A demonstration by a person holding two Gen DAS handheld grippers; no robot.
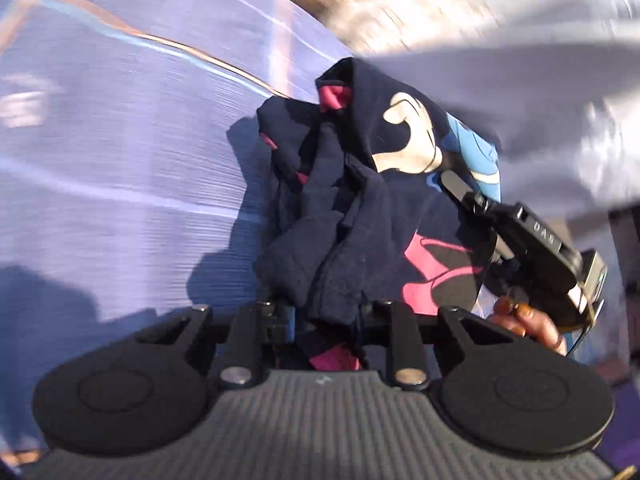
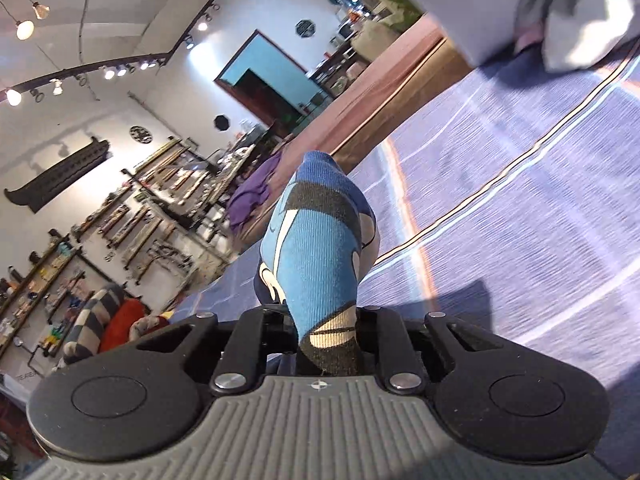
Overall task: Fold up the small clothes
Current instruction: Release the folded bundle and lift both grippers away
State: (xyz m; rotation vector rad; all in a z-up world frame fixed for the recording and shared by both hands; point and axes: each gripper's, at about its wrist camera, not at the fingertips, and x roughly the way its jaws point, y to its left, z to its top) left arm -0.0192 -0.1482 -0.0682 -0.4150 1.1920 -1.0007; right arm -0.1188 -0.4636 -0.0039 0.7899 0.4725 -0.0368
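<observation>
Here the left hand-held gripper [image 1: 326,312] is clamped on a bunched navy sock [image 1: 340,216] with pink and cream markings, lifted above the purple striped cloth [image 1: 120,152]. The right hand-held gripper [image 2: 326,322] pinches the sock's blue end [image 2: 320,248] above that same cloth [image 2: 520,200], just beside the left one.

Left gripper [image 1: 326,316] fingertips buried in bunched navy garment [image 1: 352,208] | right gripper [image 2: 320,320] fingertips hidden behind blue sock [image 2: 320,248] | purple-blue cloth surface [image 1: 120,152] streaked by motion blur | pale fabric [image 1: 520,80] at far right smeared, cut by frame edge | hand [image 1: 532,326] mostly hidden behind right gripper body | shelf items [image 2: 60,280] at far left too small to identify
</observation>
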